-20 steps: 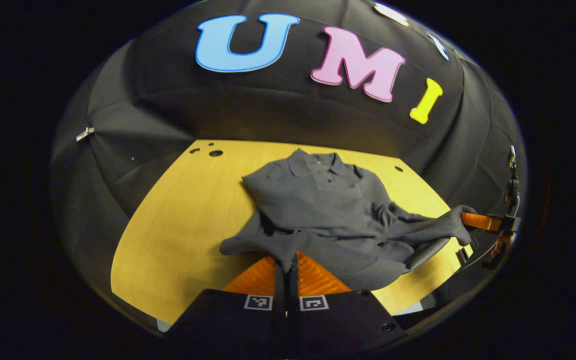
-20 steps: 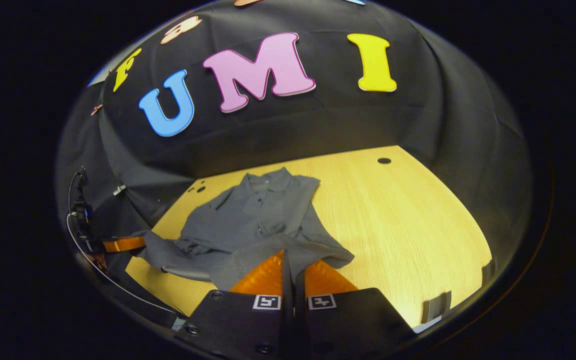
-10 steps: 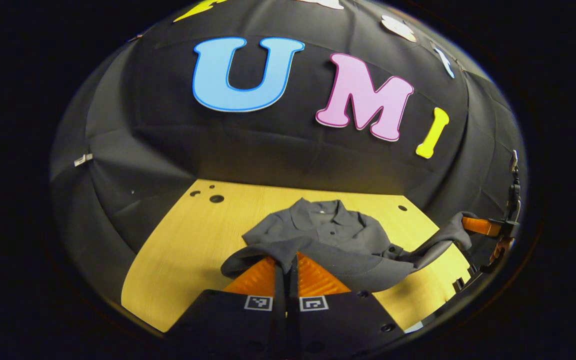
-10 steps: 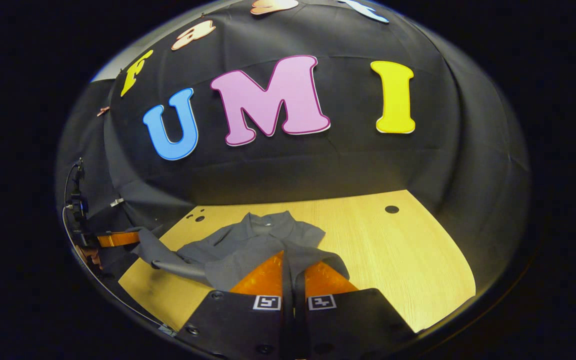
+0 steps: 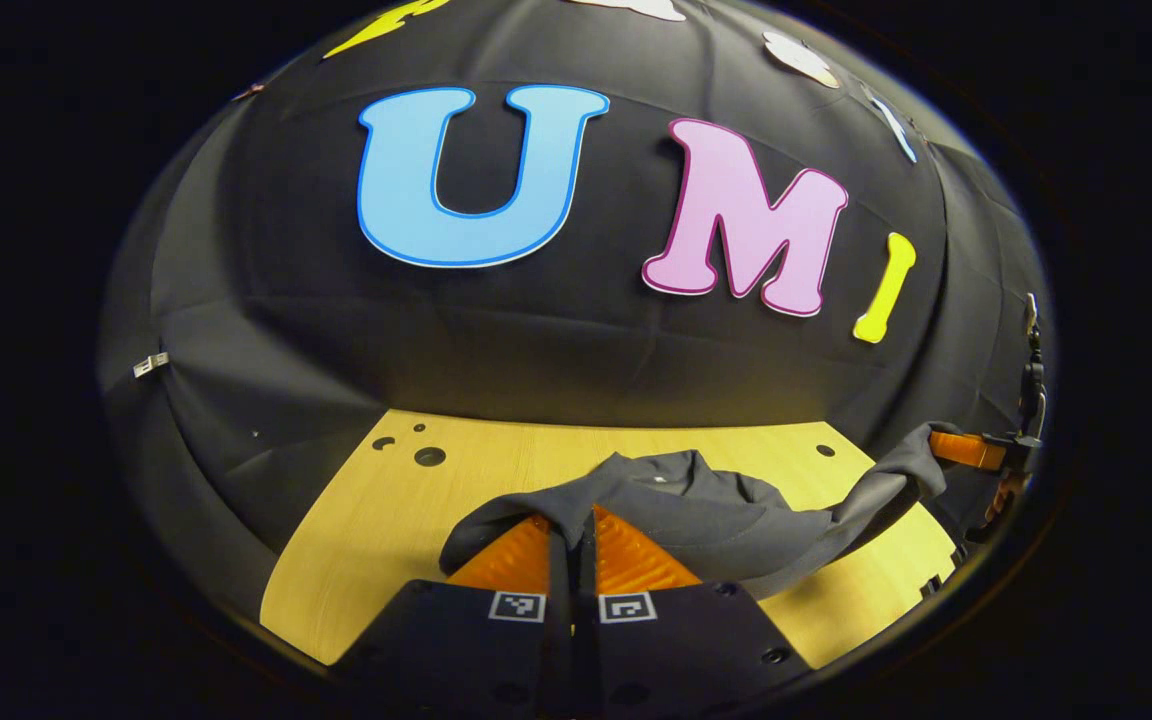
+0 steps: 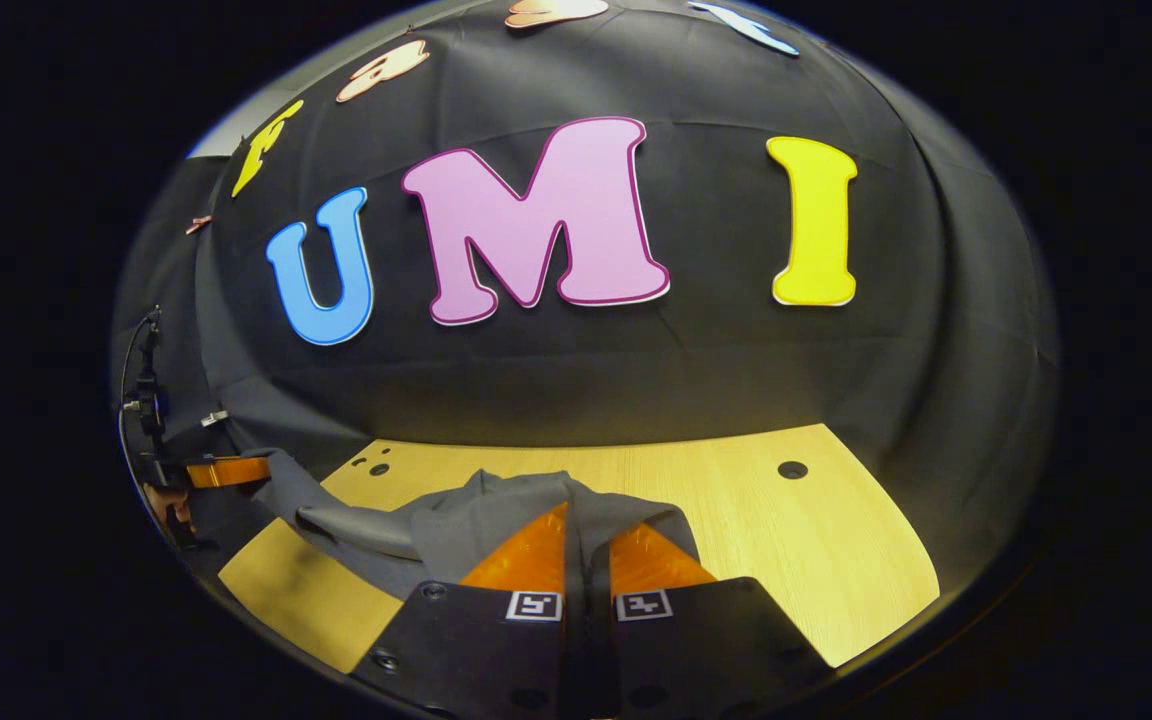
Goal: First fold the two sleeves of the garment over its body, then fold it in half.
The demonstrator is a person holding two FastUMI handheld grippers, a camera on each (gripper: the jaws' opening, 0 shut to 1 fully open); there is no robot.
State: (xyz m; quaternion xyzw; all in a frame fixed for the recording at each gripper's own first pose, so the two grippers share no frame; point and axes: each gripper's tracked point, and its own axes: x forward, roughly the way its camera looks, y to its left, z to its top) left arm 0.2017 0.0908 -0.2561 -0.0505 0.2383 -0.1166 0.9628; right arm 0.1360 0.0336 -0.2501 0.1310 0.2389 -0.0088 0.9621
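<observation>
Left gripper (image 5: 576, 530) is clenched on the hem edge of the grey garment (image 5: 726, 510), fabric pinched between its two fingers; right gripper (image 6: 586, 530) is likewise clamped on the hem at the other corner, cloth draped over both fingertips. In the left gripper view the right gripper shows far right with the hem strung between the two, lifted off the wooden worktop (image 5: 376, 530). The rest of the garment, collar end toward the booth wall, lies on the worktop just ahead of both grippers.

Dim booth, warm overhead light, sharp centre, strong fisheye bending.
</observation>
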